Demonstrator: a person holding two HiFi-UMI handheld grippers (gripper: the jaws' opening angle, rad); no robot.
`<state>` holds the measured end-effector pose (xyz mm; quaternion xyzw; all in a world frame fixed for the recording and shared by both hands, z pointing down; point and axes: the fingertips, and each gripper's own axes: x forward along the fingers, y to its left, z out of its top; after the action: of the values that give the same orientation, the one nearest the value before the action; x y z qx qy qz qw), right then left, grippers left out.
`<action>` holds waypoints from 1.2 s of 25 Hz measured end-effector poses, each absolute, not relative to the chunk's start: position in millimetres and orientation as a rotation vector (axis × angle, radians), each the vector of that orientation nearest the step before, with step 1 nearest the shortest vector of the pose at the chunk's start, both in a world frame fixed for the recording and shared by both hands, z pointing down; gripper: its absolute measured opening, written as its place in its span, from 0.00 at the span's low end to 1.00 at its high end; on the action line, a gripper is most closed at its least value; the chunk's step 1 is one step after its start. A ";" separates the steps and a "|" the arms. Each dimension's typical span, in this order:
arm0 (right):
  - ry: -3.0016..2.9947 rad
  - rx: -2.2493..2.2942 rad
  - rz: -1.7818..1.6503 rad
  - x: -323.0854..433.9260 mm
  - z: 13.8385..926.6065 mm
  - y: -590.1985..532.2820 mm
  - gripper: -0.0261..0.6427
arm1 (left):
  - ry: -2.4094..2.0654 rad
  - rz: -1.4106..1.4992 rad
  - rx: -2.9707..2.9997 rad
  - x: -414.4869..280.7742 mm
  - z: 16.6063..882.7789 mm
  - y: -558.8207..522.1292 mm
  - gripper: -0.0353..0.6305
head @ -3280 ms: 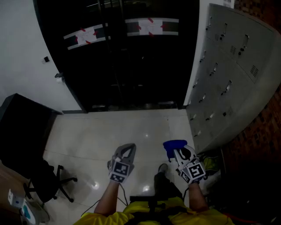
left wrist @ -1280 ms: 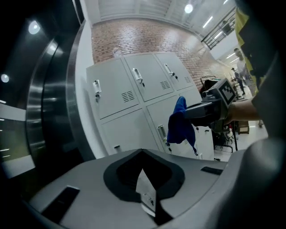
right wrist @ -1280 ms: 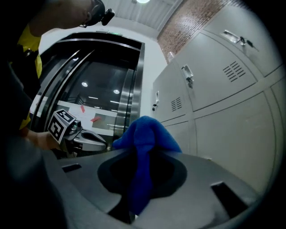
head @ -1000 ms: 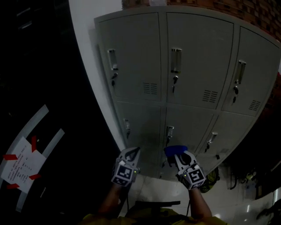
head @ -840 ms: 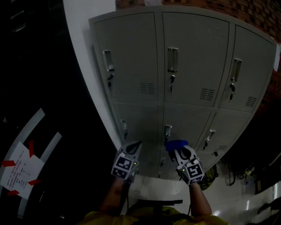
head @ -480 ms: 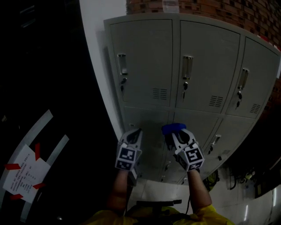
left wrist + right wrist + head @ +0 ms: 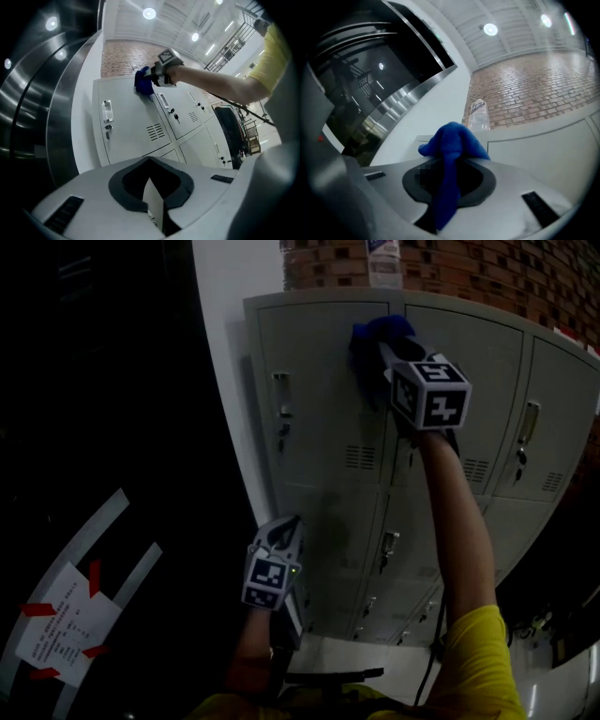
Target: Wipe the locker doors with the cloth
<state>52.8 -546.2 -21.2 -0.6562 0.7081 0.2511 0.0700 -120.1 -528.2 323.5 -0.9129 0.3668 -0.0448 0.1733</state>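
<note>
A bank of grey lockers stands upright in front of me. My right gripper is raised high and shut on a blue cloth, which presses against the upper right corner of the top-left door. In the right gripper view the blue cloth bulges out between the jaws. My left gripper hangs low near the bottom lockers, shut and holding nothing. The left gripper view shows its closed tips, with the blue cloth on the door far above.
A clear plastic bottle stands on top of the lockers below a brick wall. A white pillar borders the lockers on the left, beside dark glass with a taped paper. Handles and keys stick out of the doors.
My right arm has lifted the blue cloth from waist height up to the top locker door. The left gripper has stayed low. Earlier still, I faced the floor and turned toward the lockers.
</note>
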 end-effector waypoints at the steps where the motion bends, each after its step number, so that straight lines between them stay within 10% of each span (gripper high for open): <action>1: 2.125 -1.993 0.729 58.2 -33.6 -552.4 0.14 | 1.041 -0.138 -2.572 -118.5 323.1 -528.6 0.06; 10: 2.095 -2.107 0.658 67.2 -45.2 -581.0 0.14 | 1.034 -0.035 -2.576 -97.3 308.5 -540.8 0.06; 22: 2.215 -2.292 0.185 63.8 331.9 -593.9 0.14 | 0.946 -0.111 -2.559 -69.8 325.8 -539.3 0.06; 30: 2.188 -1.939 0.541 25.4 67.5 -570.7 0.14 | 0.881 -0.270 -2.522 -62.3 350.9 -540.2 0.06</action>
<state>25.4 -570.7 67.5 -0.6499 0.7332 0.1814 0.0843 -62.3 -540.2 350.9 -0.9149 0.3196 -0.0979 0.2263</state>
